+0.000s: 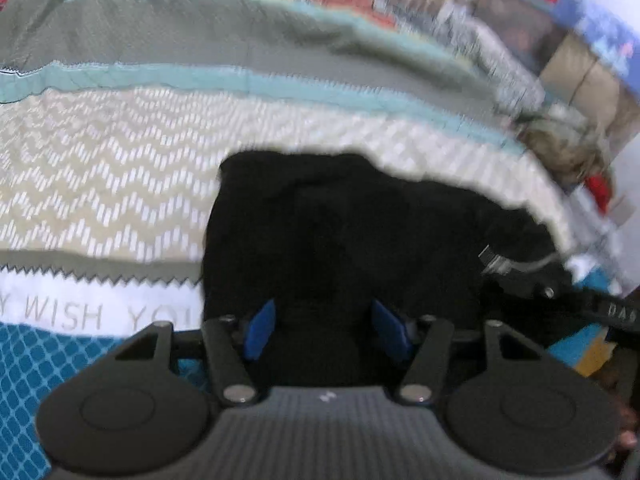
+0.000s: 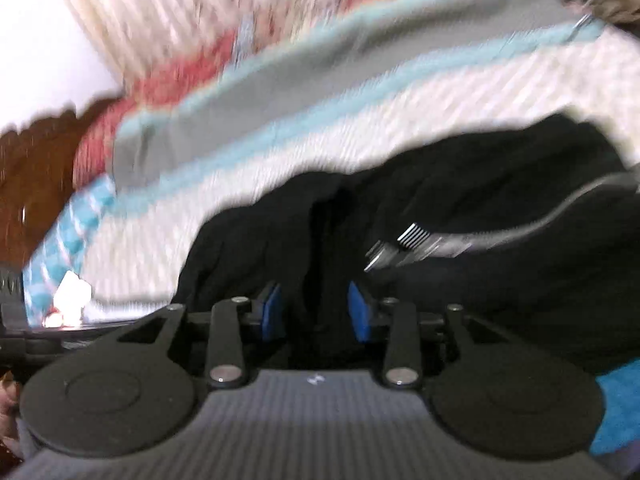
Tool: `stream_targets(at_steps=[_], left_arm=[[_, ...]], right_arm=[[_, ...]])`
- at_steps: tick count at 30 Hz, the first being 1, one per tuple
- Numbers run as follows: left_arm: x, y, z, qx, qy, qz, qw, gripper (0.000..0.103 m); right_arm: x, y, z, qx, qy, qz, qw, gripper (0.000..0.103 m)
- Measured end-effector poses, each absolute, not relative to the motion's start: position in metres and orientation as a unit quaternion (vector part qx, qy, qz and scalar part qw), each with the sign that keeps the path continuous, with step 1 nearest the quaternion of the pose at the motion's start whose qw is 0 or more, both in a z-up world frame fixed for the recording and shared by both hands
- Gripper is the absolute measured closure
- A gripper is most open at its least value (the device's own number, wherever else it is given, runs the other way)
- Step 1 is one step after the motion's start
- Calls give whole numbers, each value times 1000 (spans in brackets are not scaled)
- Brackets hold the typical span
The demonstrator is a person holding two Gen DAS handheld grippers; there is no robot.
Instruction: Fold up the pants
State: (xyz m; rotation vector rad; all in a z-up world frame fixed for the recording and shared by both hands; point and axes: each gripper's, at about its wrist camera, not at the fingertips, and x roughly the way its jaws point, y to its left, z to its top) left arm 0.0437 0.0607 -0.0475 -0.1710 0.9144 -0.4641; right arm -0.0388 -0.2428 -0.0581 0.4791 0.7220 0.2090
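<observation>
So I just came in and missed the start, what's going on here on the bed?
A person with a gripper in each hand is folding black pants on a striped bedspread. The left gripper and the right gripper are both open, with dark cloth lying between their blue pads but not pinched. The pants look bunched rather than neatly folded. The right view is blurred, so finer detail is hard to tell.

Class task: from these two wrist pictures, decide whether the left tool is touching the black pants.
Cannot tell. In the left wrist view the left tool stands open over the black pants, but black cloth hides any gap or contact at its pads.
</observation>
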Motion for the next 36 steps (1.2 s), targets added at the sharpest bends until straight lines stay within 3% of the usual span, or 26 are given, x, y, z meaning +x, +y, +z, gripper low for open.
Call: stream_targets(at_steps=[7, 12, 15, 18, 20, 21, 22, 27, 28, 29, 30, 36], left_arm=[[71, 22, -21, -107, 411, -269, 864, 47], [99, -35, -49, -98, 451, -288, 839, 48], [111, -61, -87, -44, 491, -260, 830, 49], [104, -74, -87, 2, 479, -258, 839, 46], [104, -76, -77, 10, 487, -254, 836, 46], [103, -74, -72, 5, 490, -251, 834, 46], [104, -70, -63, -16, 494, -252, 832, 46], [111, -57, -13, -144, 478, -294, 815, 40], [111, -66, -2, -143, 472, -307, 814, 34], [109, -78, 7, -128, 469, -318, 814, 21], [107, -91, 13, -111, 468, -325, 814, 15], [111, -180, 11, 6, 513, -361, 779, 6]], right_arm=[[-82, -344, -56, 270, 253, -66, 927, 50], [-86, -386, -79, 311, 258, -107, 908, 49], [-81, -391, -95, 328, 269, -97, 900, 48], [-79, -387, -107, 336, 293, -77, 892, 48], [-74, -385, -113, 330, 310, -60, 889, 53], [-77, -380, -112, 321, 312, -62, 892, 71], [-84, -376, -103, 315, 315, -61, 893, 83], [-84, -345, -65, 273, 273, -35, 922, 88], [-82, -334, -56, 253, 266, -25, 930, 88], [-80, -323, -50, 232, 261, -17, 937, 88], [-78, -312, -45, 213, 258, -11, 942, 88], [-66, -268, -40, 125, 257, 24, 958, 88]])
